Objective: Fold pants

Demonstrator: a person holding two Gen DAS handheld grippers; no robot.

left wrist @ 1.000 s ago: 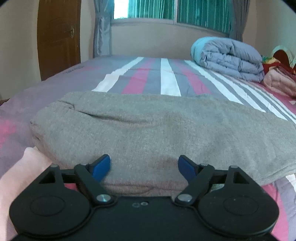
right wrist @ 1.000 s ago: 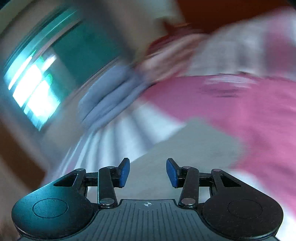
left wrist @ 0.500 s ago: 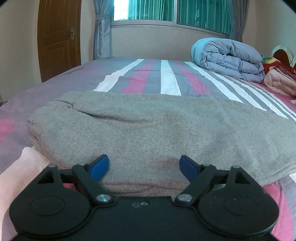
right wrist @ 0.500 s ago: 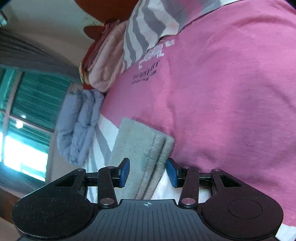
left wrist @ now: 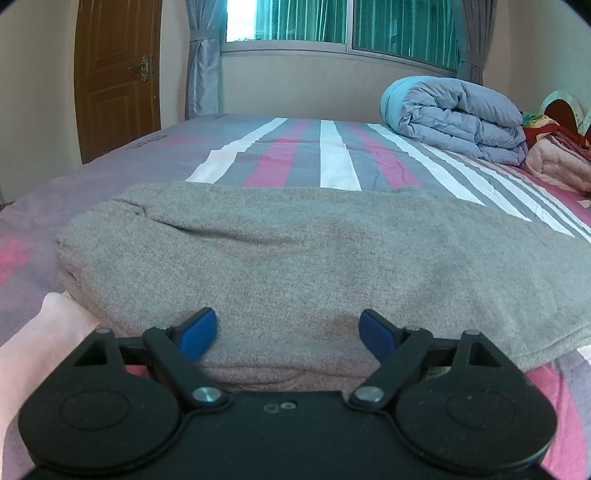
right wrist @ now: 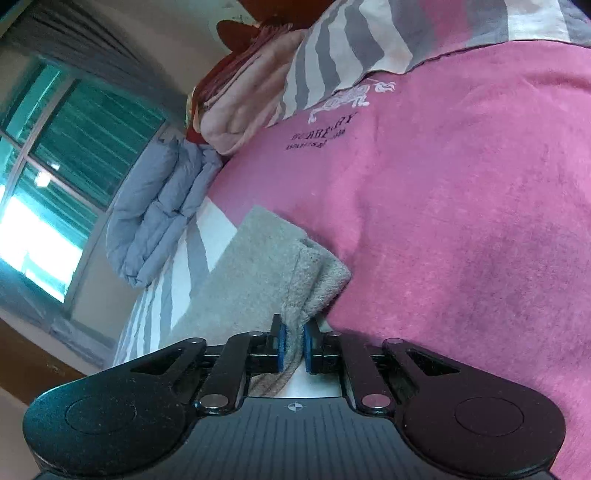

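Grey knit pants [left wrist: 303, 258] lie folded into a long thick band across the near part of the bed [left wrist: 317, 155], on a sheet striped pink, grey and white. Left gripper [left wrist: 288, 332]: jaws wide apart, blue pads straddling the near folded edge of the pants; cloth sits between them, pads not pressing on it. Right gripper [right wrist: 291, 345]: jaws have just been closing and now stand almost together, clamped on the end edge of the pants [right wrist: 295, 280]; a ridge of grey cloth bunches up between the blue pads. Right view is rolled to one side; that end of the pants lies against the pink part of the sheet with a printed logo [right wrist: 332, 118]. Folded blue-grey duvet [left wrist: 458, 118] at far right of bed, well apart from the pants. Brown door [left wrist: 118, 74] and curtained window [left wrist: 332, 22] behind.
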